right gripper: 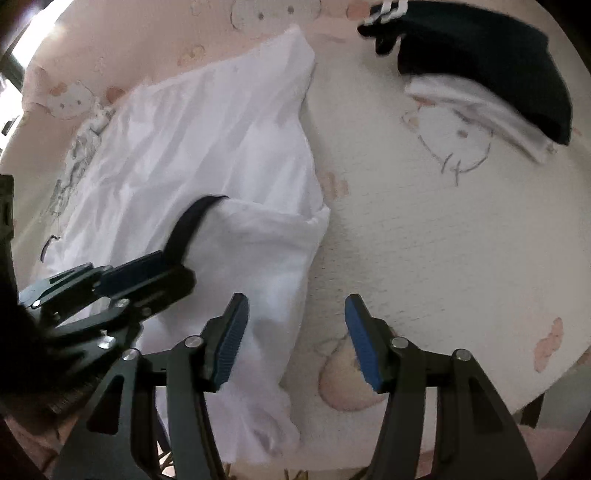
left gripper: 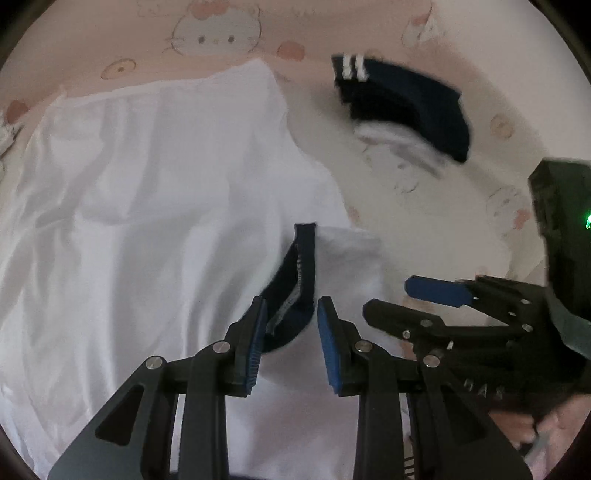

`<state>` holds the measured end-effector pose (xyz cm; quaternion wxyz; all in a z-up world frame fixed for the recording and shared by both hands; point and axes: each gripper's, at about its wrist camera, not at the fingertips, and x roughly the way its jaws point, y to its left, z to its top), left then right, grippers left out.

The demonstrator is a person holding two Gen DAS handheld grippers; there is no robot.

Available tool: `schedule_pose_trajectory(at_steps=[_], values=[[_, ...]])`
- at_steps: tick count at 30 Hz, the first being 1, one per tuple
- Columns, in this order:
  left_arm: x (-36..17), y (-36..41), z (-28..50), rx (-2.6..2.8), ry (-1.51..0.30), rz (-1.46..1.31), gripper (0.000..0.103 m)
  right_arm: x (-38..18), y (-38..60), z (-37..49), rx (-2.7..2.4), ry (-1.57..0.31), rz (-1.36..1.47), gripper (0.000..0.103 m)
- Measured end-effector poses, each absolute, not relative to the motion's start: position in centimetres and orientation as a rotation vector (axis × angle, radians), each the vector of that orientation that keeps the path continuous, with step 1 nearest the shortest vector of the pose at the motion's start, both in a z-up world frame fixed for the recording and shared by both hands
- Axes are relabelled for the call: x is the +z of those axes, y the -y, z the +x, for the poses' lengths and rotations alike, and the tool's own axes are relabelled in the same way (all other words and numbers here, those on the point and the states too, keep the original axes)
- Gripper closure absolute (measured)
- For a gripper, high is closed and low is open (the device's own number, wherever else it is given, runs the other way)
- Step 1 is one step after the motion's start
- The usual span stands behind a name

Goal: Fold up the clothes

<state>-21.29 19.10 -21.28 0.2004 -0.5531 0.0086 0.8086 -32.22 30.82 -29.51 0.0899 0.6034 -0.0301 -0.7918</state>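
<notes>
1. Pink bedsheet printed with cartoon cat faces (left gripper: 218, 35) covers the whole working surface; my white cotton shirt with a navy collar band (left gripper: 155, 192) lies spread across it, filling my left camera from nine to twelve o'clock.
2. My left gripper (left gripper: 290, 321) hangs over the navy collar (left gripper: 301, 258), fingers apart, the band between them but not visibly pinched.
3. My right gripper (right gripper: 295, 332) sits at four o'clock of the left one, fingers spread wide over the shirt's edge and bare sheet, clamping nothing.
4. A folded navy garment with white stripes (right gripper: 487, 55) rests on folded white cloth at one o'clock, well apart.
5. Risk, as I judge it: closing now might catch one layer, dragging the shirt crooked; the grippers are close enough to collide.
6. Writing: faint letters on the right gripper's body, unreadable.
</notes>
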Motion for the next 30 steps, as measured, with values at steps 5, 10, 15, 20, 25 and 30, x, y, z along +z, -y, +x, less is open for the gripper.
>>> schedule_pose_trajectory(at_steps=[5, 10, 15, 20, 25, 30], values=[[-21.9, -16.5, -22.5, 2.311, 0.06, -1.624, 0.071, -30.7, -33.8, -31.0, -2.347, -0.072, 1.851, 0.048], [-20.2, -12.2, -21.7, 2.458, 0.202, -1.591, 0.071, -30.1, -34.8, -31.3, -2.364, -0.069, 1.884, 0.047], [-19.6, -11.7, -20.7, 2.371, 0.236, -1.516, 0.072, -28.5, -35.4, -31.8, -2.436, -0.013, 1.79, 0.047], [-19.6, -14.7, -19.7, 2.251, 0.189, -1.427, 0.072, -27.8, -35.5, -32.5, -2.492, 0.023, 1.737, 0.047], [-21.8, -16.7, -20.6, 2.308, -0.025, -1.545, 0.071, -29.2, -30.6, -31.6, -2.434, -0.004, 1.899, 0.047], [-20.3, -15.6, -19.5, 2.306, 0.048, -1.507, 0.071, -27.0, -30.7, -29.2, -2.453, 0.019, 1.877, 0.047]])
